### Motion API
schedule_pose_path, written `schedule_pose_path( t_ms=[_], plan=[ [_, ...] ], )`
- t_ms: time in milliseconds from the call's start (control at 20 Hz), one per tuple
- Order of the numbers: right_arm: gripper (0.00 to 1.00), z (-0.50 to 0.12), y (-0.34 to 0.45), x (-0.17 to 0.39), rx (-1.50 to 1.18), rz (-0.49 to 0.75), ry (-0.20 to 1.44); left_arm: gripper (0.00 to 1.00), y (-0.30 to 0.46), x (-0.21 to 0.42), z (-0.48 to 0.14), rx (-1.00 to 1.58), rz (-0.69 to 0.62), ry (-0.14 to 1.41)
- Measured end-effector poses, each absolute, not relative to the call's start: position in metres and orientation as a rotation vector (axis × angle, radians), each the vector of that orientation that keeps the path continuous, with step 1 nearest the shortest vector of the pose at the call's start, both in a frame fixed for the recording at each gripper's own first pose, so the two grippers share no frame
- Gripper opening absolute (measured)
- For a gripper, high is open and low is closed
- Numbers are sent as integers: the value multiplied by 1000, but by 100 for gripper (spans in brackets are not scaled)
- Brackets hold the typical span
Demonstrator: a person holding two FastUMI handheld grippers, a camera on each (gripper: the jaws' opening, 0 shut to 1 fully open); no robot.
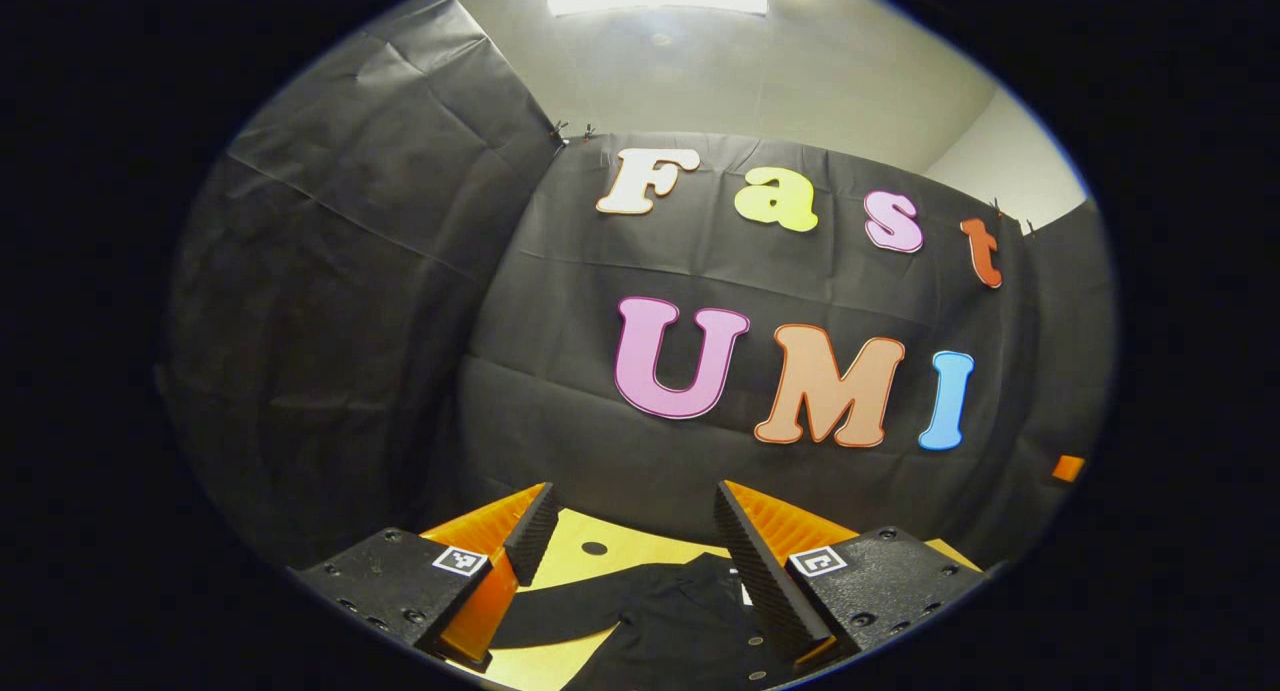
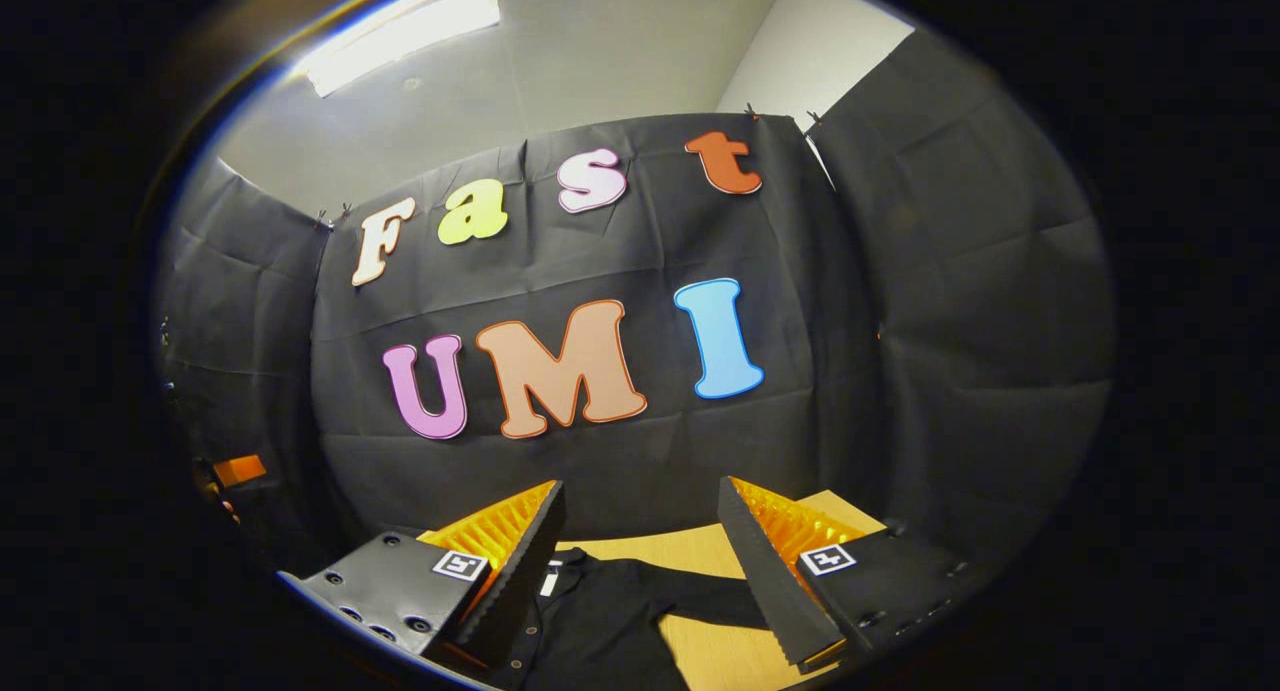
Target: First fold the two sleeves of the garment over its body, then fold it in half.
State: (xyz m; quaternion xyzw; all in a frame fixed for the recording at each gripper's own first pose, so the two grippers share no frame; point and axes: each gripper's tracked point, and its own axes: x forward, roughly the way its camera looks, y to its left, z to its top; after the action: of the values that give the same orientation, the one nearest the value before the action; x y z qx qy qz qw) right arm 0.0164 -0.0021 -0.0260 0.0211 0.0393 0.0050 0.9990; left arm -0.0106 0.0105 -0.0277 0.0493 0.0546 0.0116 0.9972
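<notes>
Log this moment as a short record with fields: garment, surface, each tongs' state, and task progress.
garment: dark shirt lying flat, sleeves spread out to the sides
surface: light wooden table
left tongs: open, above the shirt, holding nothing
right tongs: open, above the shirt, holding nothing
left sleeve: not yet folded
right sleeve: not yet folded
progress: no fold done yet

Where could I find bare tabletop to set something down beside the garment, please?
In the left gripper view, bare wooden table lies beyond the black garment, before the booth wall, and below its outstretched sleeve. In the right gripper view, bare wood lies beyond that side's sleeve. The middle is crowded by the garment's body.
</notes>
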Motion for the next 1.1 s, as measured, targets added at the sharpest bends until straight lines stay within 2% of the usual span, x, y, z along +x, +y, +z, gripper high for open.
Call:
schedule_pose_path(
  t_ms=[700,1000,1100],
  plan=[
    [96,-36,-25,26,42,-41,107,92,15,-5,-37,115,37,130],
    [97,-47,-57,36,33,-104,118,92,17,-6,-39,146,49,136],
    [94,-61,-79,40,21,-140,147,92,18,-8,-42,171,62,142]
  ],
)
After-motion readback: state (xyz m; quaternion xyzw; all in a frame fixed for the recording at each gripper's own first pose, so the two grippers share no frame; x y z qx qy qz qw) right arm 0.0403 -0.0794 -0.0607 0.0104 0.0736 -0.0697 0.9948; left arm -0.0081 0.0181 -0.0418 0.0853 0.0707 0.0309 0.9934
